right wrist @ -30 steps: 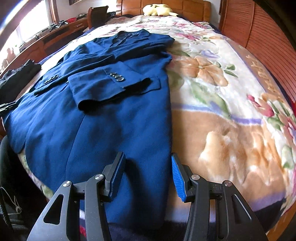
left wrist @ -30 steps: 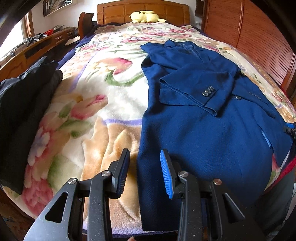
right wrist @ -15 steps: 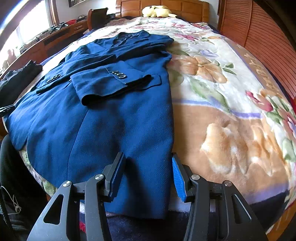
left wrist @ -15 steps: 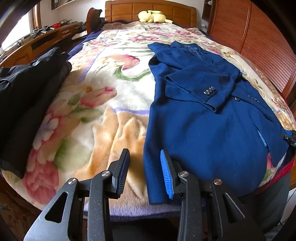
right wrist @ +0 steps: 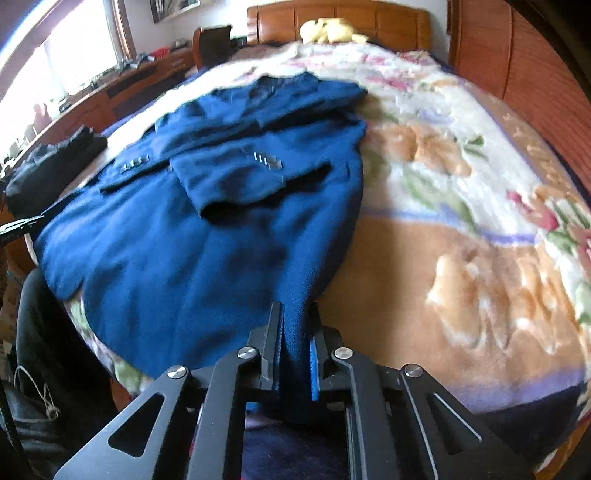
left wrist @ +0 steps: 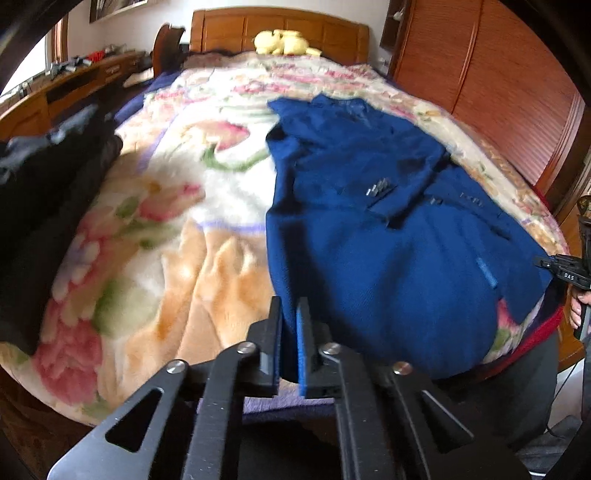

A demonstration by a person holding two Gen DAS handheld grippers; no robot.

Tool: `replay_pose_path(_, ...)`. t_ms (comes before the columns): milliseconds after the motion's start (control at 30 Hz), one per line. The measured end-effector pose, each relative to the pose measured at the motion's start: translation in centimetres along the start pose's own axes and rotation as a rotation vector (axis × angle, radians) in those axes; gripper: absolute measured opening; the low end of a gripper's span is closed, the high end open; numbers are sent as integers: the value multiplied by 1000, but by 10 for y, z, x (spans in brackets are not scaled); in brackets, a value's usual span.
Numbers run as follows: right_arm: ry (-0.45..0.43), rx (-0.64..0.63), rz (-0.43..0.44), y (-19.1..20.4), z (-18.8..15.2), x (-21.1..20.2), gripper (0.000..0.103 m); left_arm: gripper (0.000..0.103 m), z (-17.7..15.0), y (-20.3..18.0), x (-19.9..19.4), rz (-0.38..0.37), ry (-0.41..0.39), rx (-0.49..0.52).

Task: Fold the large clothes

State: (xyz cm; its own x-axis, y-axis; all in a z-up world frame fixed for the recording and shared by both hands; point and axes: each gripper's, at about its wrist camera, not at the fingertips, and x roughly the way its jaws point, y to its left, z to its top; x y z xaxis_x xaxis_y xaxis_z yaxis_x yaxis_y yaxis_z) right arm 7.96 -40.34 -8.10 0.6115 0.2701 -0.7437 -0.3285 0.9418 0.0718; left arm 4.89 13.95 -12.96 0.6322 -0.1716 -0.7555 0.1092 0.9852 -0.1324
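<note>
A large navy blue jacket (left wrist: pixel 369 236) lies flat on the floral blanket (left wrist: pixel 177 229), its sleeves folded across its front, its hem toward me. It also shows in the right wrist view (right wrist: pixel 207 236). My left gripper (left wrist: pixel 289 314) is shut on the hem's left corner. My right gripper (right wrist: pixel 295 314) is shut on the hem's right corner, with blue cloth bunched between the jaws. The right gripper also shows at the far right edge of the left wrist view (left wrist: pixel 569 269).
A dark folded garment (left wrist: pixel 44 192) lies on the bed's left side. A yellow plush toy (left wrist: pixel 282 41) sits by the wooden headboard (left wrist: pixel 277 26). A wooden dresser (right wrist: pixel 110 92) stands to the left and wooden wardrobe panels (left wrist: pixel 509 92) to the right.
Both grippers have closed from open onto the jacket's hem corners. Both views have drawn back a little and the hem is gathered in the jaws.
</note>
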Motion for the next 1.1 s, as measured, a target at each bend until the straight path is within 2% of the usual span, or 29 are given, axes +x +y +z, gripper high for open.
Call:
replay_pose_path(300, -186, 6, 57, 16, 27, -58, 9, 4, 39, -43, -69, -45, -210, 70)
replay_pose_path(500, -254, -9, 35, 18, 29, -100, 8, 4, 59, -71, -106, -65, -297, 122)
replay_pose_path(767, -357, -25, 38, 21, 12, -168, 8, 4, 71, -97, -149, -71, -368, 193)
replay_pose_path(1100, -489, -47, 28, 17, -2, -235, 8, 4, 77, -107, -196, -85, -462, 222)
